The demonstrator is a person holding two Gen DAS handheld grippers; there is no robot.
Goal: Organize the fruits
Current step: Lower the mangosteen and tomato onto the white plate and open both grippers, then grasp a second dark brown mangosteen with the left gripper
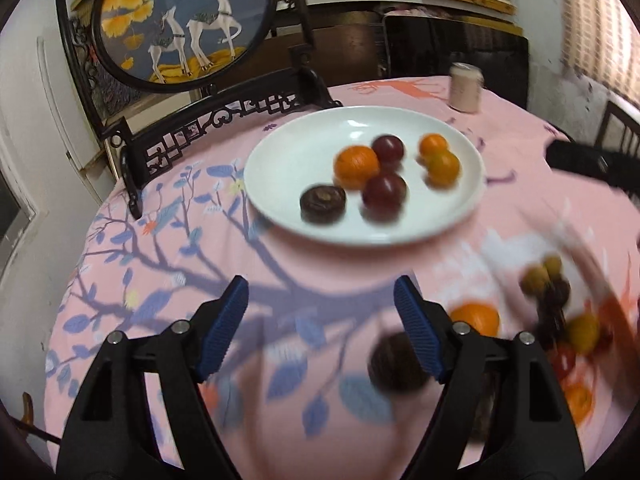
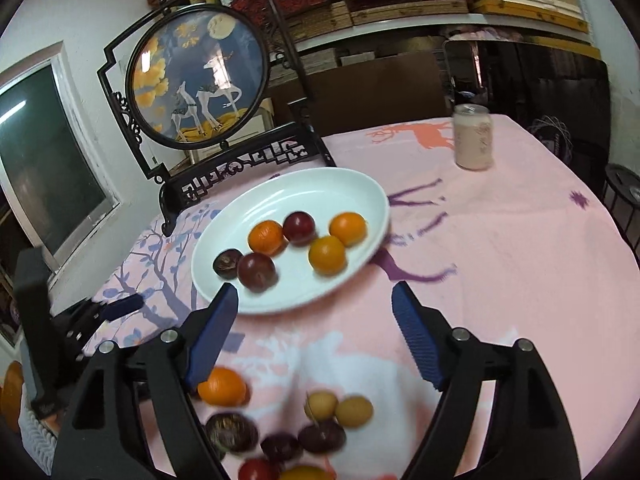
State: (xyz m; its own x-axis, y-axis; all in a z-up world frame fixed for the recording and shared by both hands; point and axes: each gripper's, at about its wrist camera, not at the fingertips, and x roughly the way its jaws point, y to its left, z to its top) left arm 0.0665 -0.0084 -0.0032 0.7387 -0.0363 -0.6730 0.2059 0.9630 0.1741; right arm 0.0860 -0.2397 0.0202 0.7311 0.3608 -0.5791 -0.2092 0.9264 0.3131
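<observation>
Round white ceramic plate [image 2: 360, 188] holds six fruits; loose fruit pile [image 2: 316, 424] remains on pink tablecloth [image 2: 500, 260]. Left gripper [image 1: 322, 300], right gripper [image 2: 314, 308]: jaws apart, empty.

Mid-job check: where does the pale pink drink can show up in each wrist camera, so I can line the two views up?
Left wrist: pale pink drink can upper right, standing on the pink tablecloth beyond the white plate.
Right wrist: can upper right of centre, upright beyond the plate.
Shared landmark: round deer picture in black frame.
</observation>
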